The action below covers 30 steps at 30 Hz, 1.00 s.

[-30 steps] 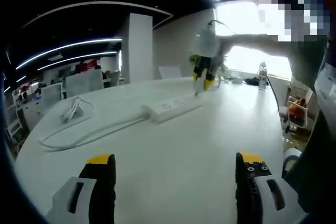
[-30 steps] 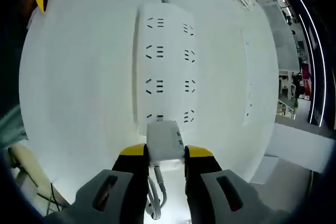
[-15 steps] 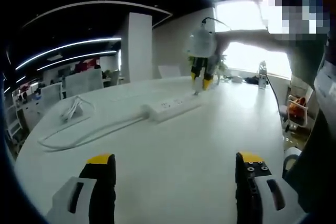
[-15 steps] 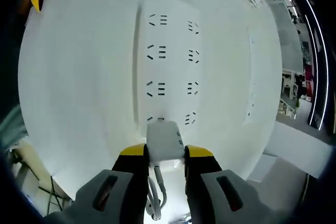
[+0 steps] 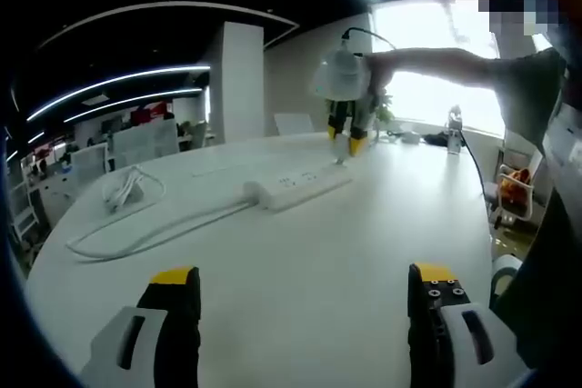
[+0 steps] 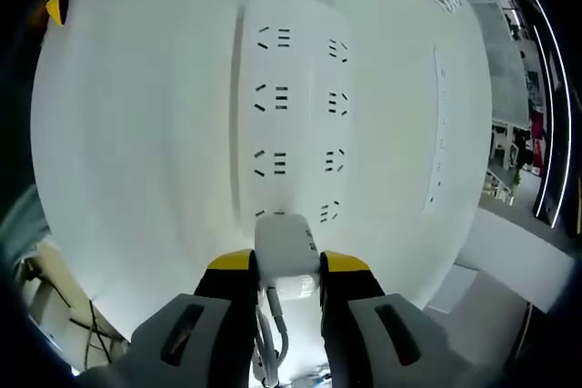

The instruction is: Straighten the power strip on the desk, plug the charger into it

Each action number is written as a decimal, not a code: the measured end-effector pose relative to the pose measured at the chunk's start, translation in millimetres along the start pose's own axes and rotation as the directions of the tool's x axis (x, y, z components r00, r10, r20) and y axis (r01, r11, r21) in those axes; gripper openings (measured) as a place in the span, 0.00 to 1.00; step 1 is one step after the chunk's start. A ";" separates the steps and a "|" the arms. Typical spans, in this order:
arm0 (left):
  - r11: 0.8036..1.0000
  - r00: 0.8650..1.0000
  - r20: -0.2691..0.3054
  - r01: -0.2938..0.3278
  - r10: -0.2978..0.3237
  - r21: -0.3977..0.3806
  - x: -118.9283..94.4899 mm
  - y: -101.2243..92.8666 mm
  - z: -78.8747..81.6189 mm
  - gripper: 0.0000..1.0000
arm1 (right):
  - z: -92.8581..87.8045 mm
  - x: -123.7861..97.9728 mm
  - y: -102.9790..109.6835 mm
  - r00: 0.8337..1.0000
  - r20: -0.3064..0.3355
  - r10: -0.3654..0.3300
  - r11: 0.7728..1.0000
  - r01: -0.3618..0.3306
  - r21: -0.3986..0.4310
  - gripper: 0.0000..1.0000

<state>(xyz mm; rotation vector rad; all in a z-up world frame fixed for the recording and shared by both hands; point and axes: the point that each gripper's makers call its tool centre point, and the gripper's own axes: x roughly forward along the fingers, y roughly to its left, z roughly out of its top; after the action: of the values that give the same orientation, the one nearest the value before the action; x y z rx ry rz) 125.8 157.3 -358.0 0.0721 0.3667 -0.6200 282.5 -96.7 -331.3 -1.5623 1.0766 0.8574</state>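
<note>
Two views, right gripper [image 6: 284, 272] clamps charger [image 6: 286, 245], power strip [image 6: 293, 115] cord [image 5: 155, 232] left

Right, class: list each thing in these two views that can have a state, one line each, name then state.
White rectangular power strip: flat on the desk, visible sockets unoccupied.
White square charger: clamped between the jaws, at the strip's near end; plugged in or not, cannot tell.
Right gripper: shut on charger.
Left gripper: open, holding nothing.
Loose white cable bundle: lying on the desk.

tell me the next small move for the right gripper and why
Probably ease the charger straight down into the nearest socket of the power strip. The right gripper is shut on it and holds it just above that end of the strip, apparently not yet seated.
</note>
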 end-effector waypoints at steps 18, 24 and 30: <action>1.000 1.000 -0.002 0.001 -0.001 -0.002 -1.2 0.9 -1.7 0.97 | 5.9 -0.8 -0.3 1.000 -0.005 -0.004 1.000 0.004 0.027 0.24; 1.000 1.000 -0.001 0.004 -0.004 -0.002 -1.8 0.5 -2.4 0.97 | 6.9 3.0 -1.4 1.000 0.005 -0.009 0.999 0.008 0.052 0.24; 1.000 1.000 0.001 0.004 -0.004 -0.006 -2.9 1.0 -3.0 0.97 | 6.7 14.6 -3.3 1.000 -0.004 -0.016 0.998 0.017 0.057 0.24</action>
<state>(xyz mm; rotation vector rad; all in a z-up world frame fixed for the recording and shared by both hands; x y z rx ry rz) 123.2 160.2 -359.9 0.0650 0.3682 -0.6224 290.6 -93.1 -345.1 -1.5238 1.0805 0.8061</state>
